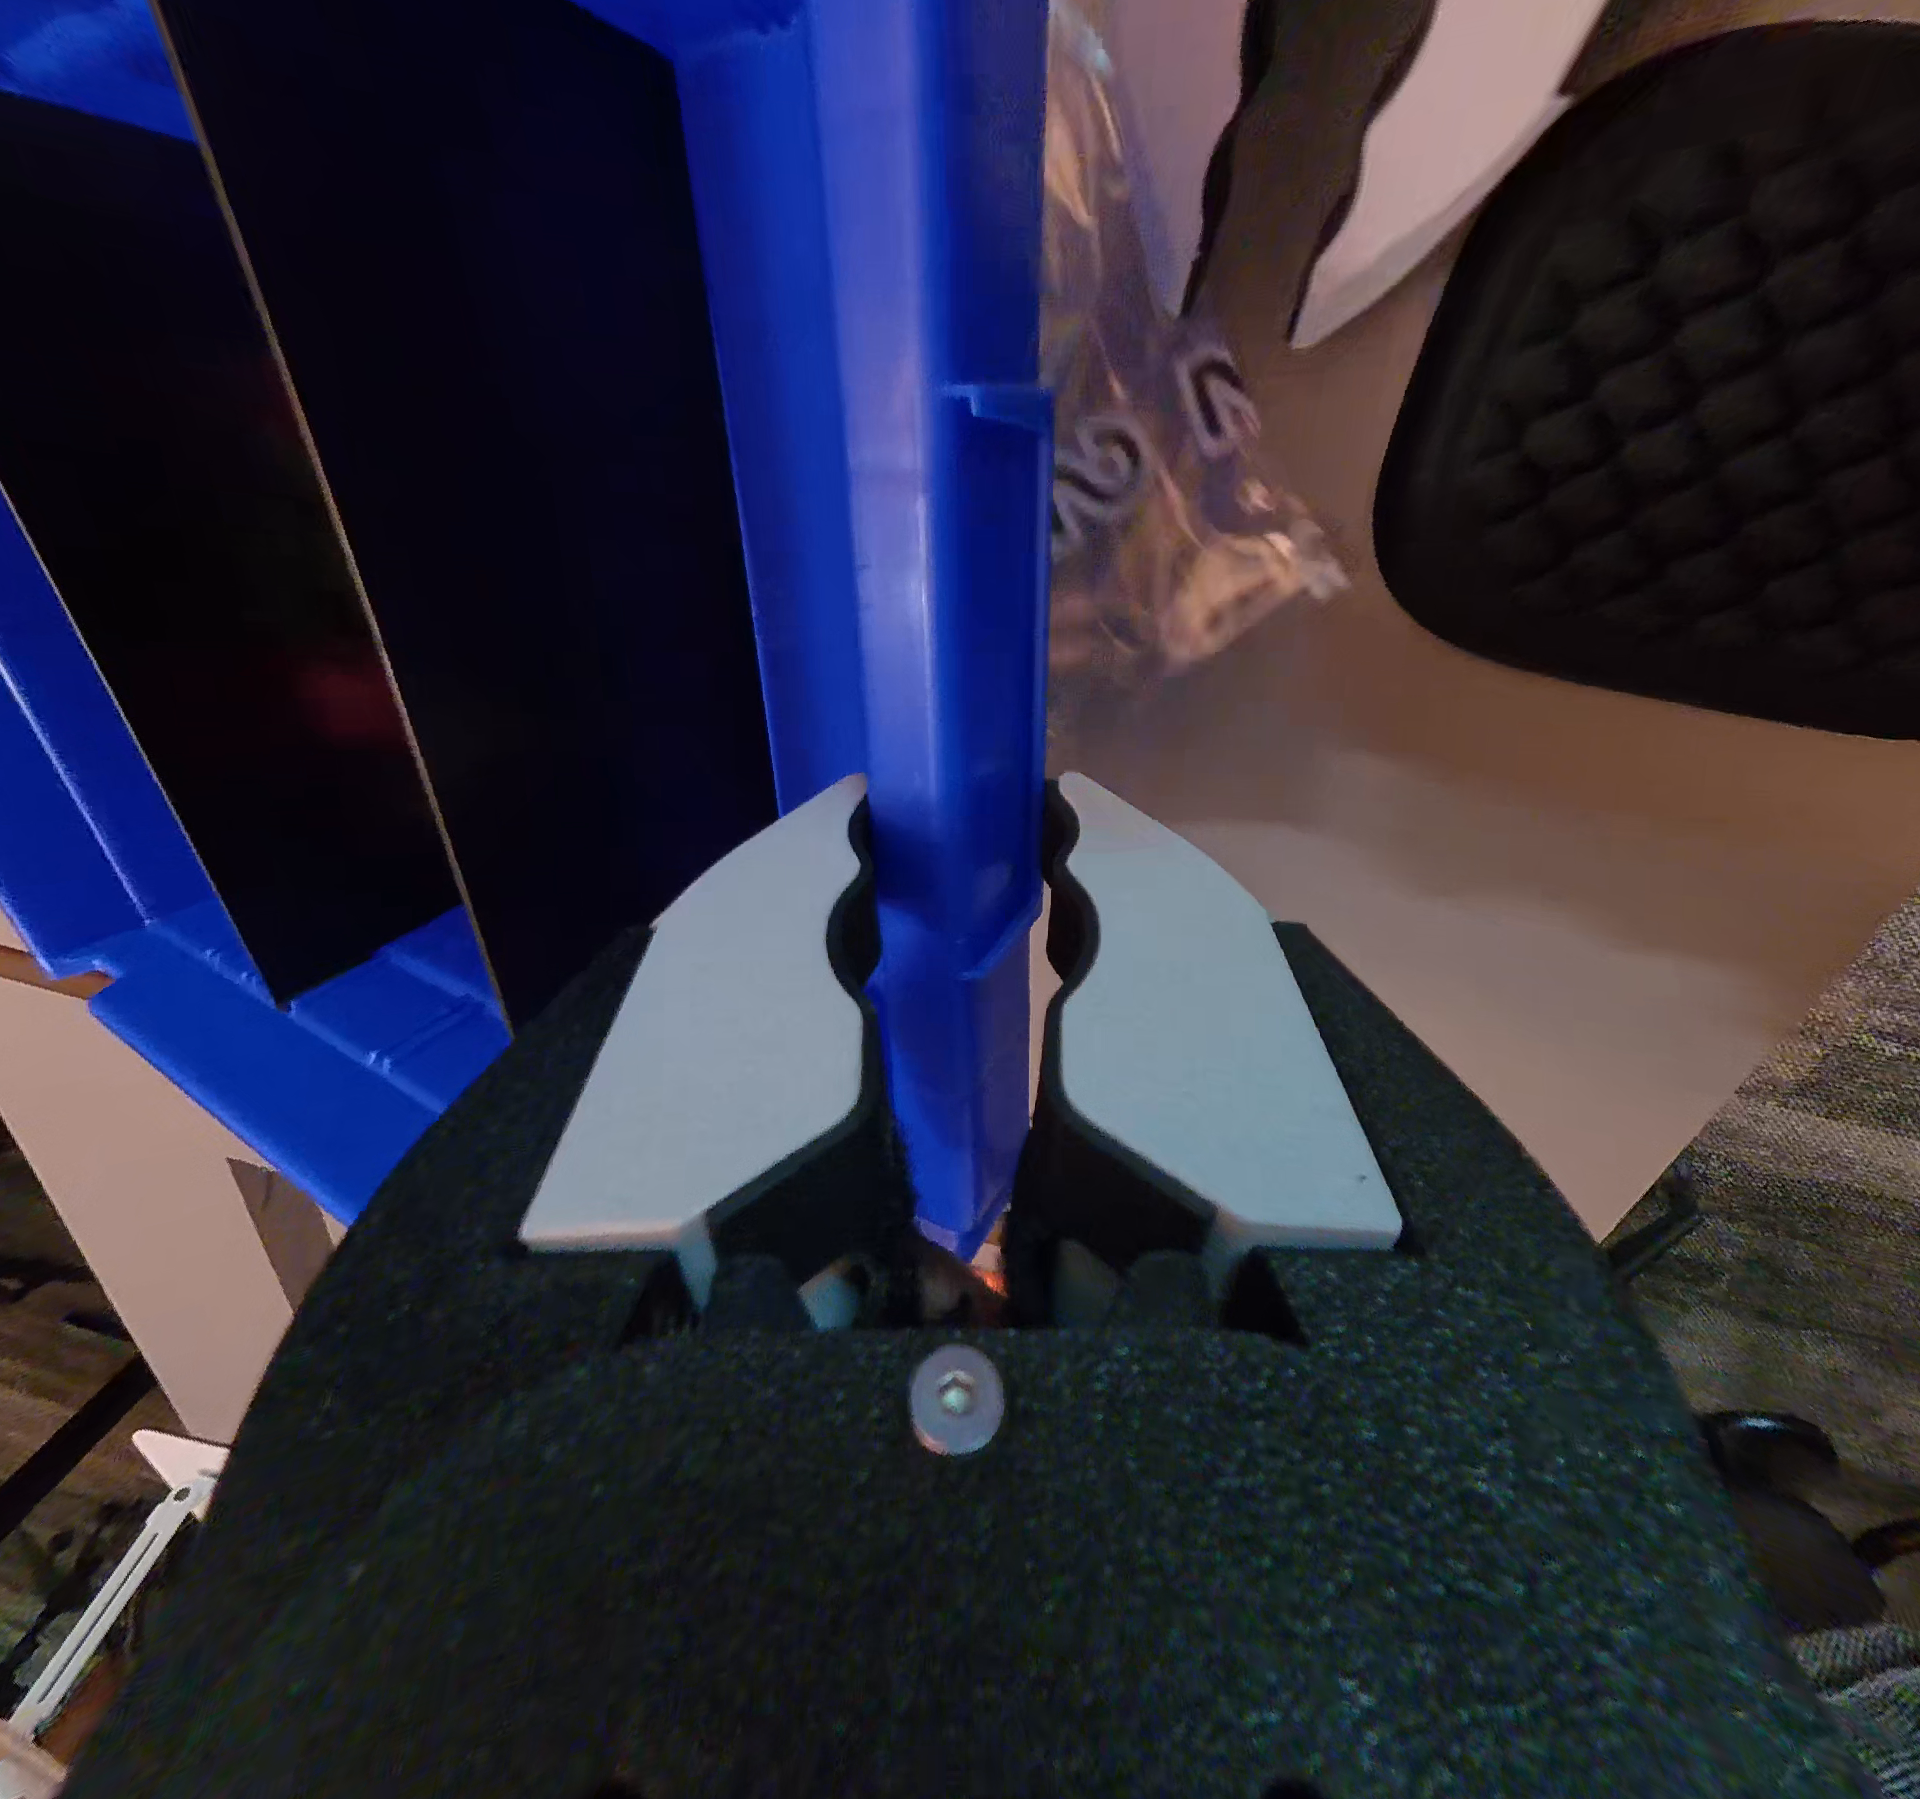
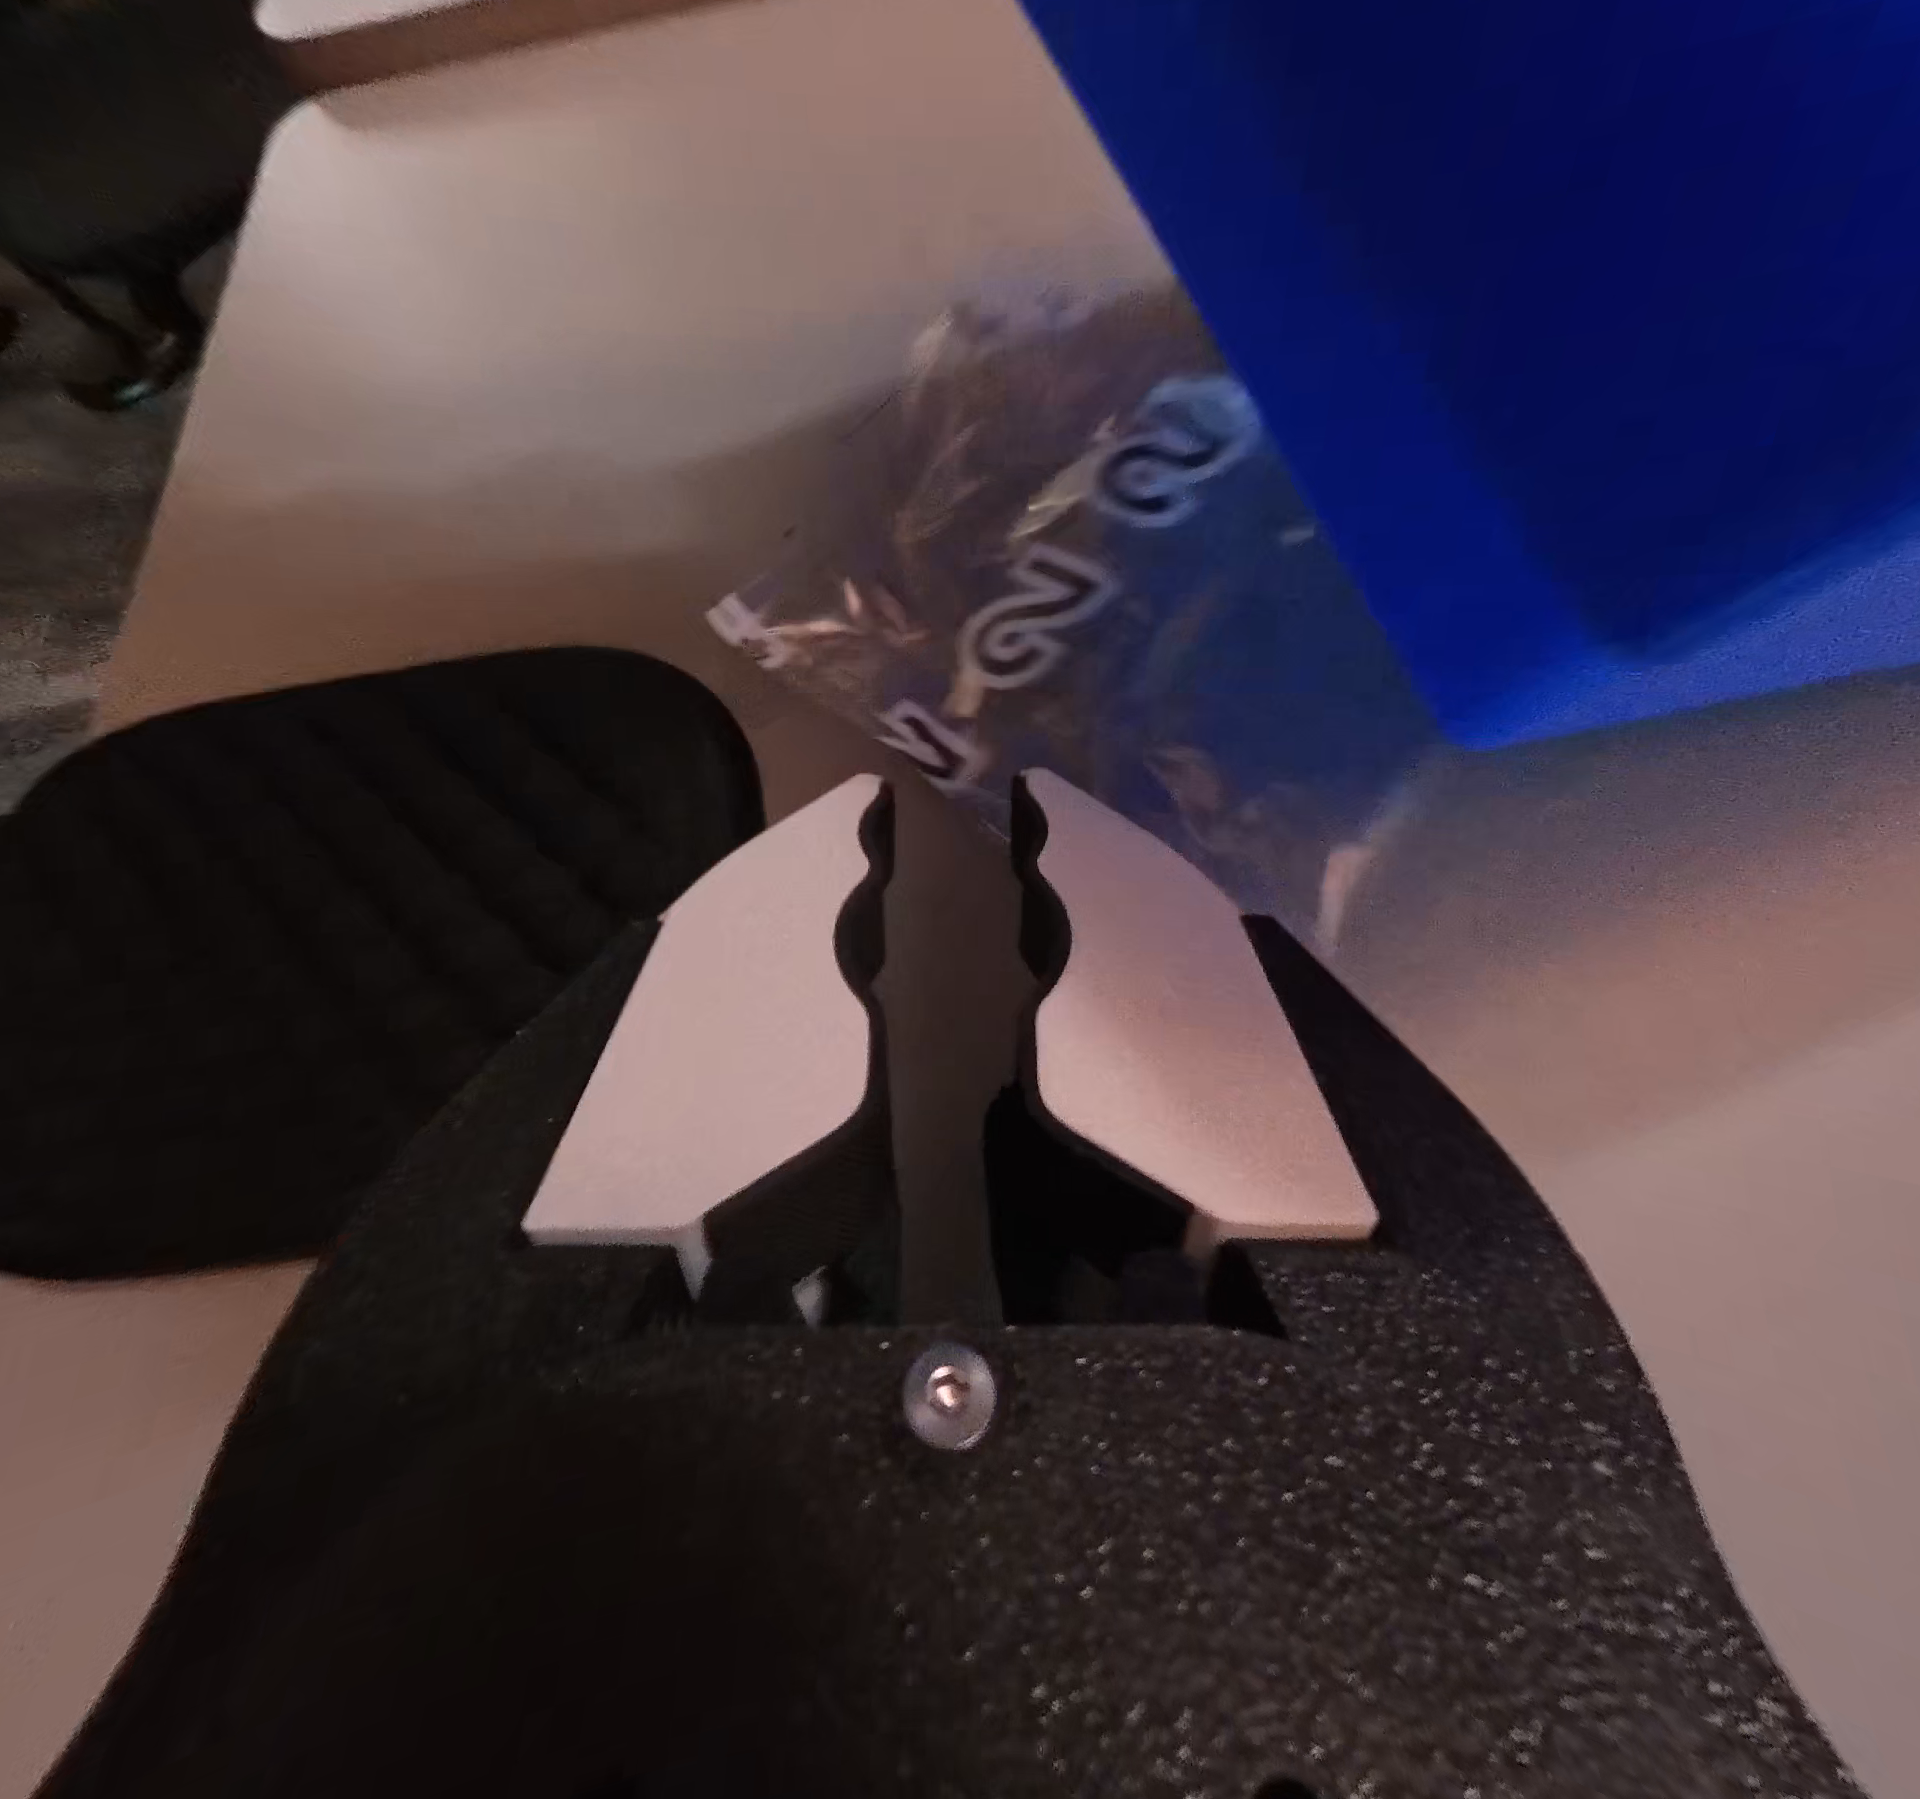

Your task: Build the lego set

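Pale and smooth, the bench (image 2: 582,378) is filling the background of both views, with grey carpeted floor (image 1: 1787,1167) showing past its edge to the right of the left tongs (image 1: 956,814).

Ahead of the left tongs, a large blue plastic bin (image 1: 748,315) is tilting up off the bench, its dark interior facing left and split by flat dark divider panels (image 1: 457,461). The left tongs are clamping onto the bin's rim wall, which is running straight between the two white fingers (image 1: 727,1001) and on up out of the frame. In the right wrist view the same bin (image 2: 1507,222) is looming ahead and to the right of the right tongs (image 2: 951,788), its underside lifted clear of the bench.

A black padded case (image 1: 1683,367) with a quilted surface is lying on the bench to the right of the left tongs; in the right wrist view it (image 2: 343,939) is sitting just to the left of the right tongs.

A clear plastic bag (image 2: 1060,586) of lego pieces, printed with white marks, is hanging beside the bin wall (image 1: 1153,461), directly ahead of the right tongs. Its lower corner is reaching the tips of the right tongs, whose fingers (image 2: 1153,1011) are standing slightly apart; whether they are pinching the film cannot be told, as the picture is blurred.
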Tool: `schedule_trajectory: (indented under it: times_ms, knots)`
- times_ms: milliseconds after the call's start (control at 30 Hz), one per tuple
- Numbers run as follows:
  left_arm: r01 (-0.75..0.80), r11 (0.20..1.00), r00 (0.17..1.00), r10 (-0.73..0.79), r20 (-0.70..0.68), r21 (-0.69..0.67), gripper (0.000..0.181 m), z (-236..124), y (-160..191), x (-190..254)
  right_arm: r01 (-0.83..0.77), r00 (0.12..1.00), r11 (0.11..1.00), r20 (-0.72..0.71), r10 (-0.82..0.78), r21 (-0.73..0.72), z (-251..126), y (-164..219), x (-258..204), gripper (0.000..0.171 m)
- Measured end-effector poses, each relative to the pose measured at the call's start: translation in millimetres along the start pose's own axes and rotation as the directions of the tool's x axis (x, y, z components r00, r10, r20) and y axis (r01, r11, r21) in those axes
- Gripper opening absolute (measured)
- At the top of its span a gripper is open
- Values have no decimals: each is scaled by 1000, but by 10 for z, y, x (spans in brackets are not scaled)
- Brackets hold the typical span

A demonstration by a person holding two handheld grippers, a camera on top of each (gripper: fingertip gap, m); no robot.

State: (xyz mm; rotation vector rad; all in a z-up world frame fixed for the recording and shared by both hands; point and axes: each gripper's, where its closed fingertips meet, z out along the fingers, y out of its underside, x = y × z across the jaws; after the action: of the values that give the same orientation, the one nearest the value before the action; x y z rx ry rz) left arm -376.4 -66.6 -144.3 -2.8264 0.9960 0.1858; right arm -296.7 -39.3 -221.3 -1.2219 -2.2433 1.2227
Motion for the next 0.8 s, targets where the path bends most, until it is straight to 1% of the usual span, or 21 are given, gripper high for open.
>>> schedule_trajectory:
  times_ms: [67, 133, 167, 200, 233, 267, 300, 367, 400, 433, 500, 533, 567, 633, 667, 767, 800]
  knots:
    - [-4, 1000, 1000, 4, 3, -5, 28, 6, -4, 3, 31, 999, 999, -27, -31, 15, -166, -47, 7, 21]
    - [-8, 1000, 1000, 8, 4, 0, 28, 21, -8, 14, 39, 999, 999, -25, -39, -8, -347, 40, 54, 22]
    - [-9, 1000, 1000, 9, 3, 4, 27, 30, -9, 20, 69, 998, 998, -1, -69, -11, -429, 97, 55, 21]
    - [-10, 1000, 1000, 10, 3, 9, 27, 37, -8, 24, 128, 990, 992, 65, -128, -1, -499, 157, -12, 18]
    - [-8, 1000, 1000, 8, 2, 13, 27, 40, -6, 24, 199, 970, 980, 137, -199, 15, -565, 224, -105, 20]
    - [-6, 1000, 1000, 6, 2, 14, 27, 40, -2, 22, 286, 938, 957, 192, -288, 38, -621, 287, -196, 20]
    - [-5, 1000, 1000, 5, 4, 11, 28, 35, 3, 16, 381, 900, 923, 208, -384, 57, -659, 338, -254, 20]
    - [0, 1000, 1000, 0, 1, 11, 27, 24, 2, 6, 535, 832, 840, 120, -542, 87, -661, 277, -277, 20]
    - [3, 1000, 1000, -3, -2, 12, 27, 24, -6, 1, 574, 808, 811, 81, -583, 110, -641, 175, -334, 18]
    - [6, 1000, 1000, -6, -4, 12, 27, 24, -14, -5, 585, 804, 801, 38, -593, 128, -601, 44, -390, 13]
    - [8, 1000, 1000, -8, -3, 3, 28, 25, -22, -23, 570, 821, 810, -99, -562, 139, -450, -222, -424, 0]
    - [11, 1000, 1000, -11, -4, 3, 27, 23, -33, -32, 566, 821, 814, -175, -543, 129, -346, -304, -416, 0]
    - [13, 1000, 1000, -13, -6, 4, 27, 19, -46, -41, 590, 798, 802, -216, -563, 90, -219, -317, -416, 0]
    - [14, 1000, 1000, -14, -11, 2, 27, 9, -61, -59, 653, 735, 757, -247, -631, 9, 28, -317, -400, 0]
    - [14, 1000, 1000, -14, -13, 1, 27, 5, -67, -65, 673, 716, 740, -242, -654, -9, 126, -351, -404, 0]
    - [12, 1000, 1000, -12, -19, 0, 27, 5, -80, -82, 745, 664, 666, -46, -746, -40, 427, -359, -692, 0]
    - [10, 1000, 1000, -10, -19, -2, 28, 5, -84, -85, 767, 639, 636, 24, -769, -84, 541, -307, -742, 0]
